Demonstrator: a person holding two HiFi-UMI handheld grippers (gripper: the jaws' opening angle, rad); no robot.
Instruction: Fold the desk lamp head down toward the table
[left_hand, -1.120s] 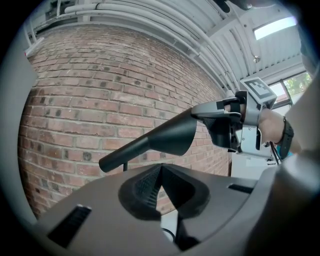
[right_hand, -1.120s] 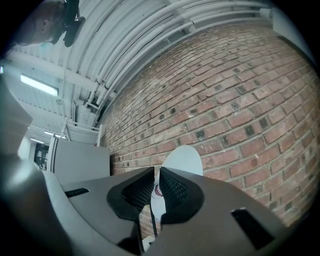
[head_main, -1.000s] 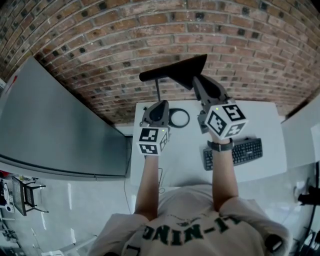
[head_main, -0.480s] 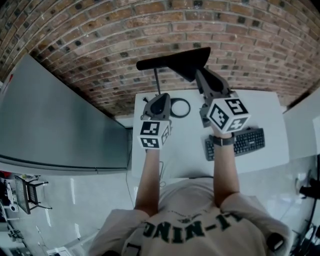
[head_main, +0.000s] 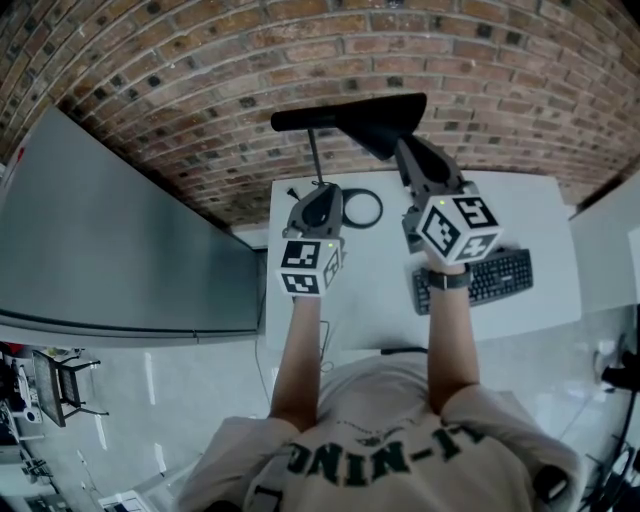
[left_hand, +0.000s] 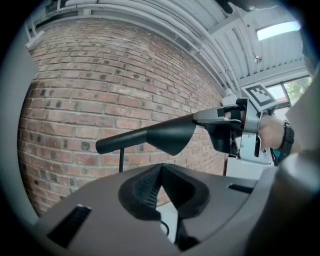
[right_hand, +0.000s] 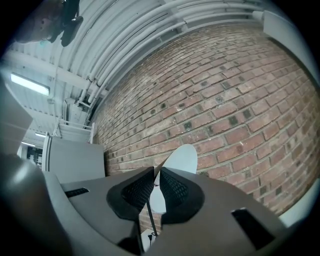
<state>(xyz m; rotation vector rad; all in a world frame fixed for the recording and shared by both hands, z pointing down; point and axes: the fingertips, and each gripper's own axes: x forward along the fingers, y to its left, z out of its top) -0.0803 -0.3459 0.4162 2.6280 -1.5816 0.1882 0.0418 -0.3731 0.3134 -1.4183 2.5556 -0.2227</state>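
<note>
The black lamp head (head_main: 345, 113) extends roughly level above the white counter (head_main: 540, 215), carried on a thin stem (head_main: 315, 160). A black ring (head_main: 362, 210) lies on the counter near the stem's foot. The right gripper (head_main: 402, 148) meets the head's flared end. The left gripper (head_main: 322, 195) sits just beside the stem. A keyboard (head_main: 492, 278) lies at the right.

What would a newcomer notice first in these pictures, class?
The long black cone-shaped desk lamp head juts out level in front of the red brick wall, above the white table. The right gripper is shut on its wide end. The left gripper, shut and empty, hangs lower, near the lamp's thin black stem.
</note>
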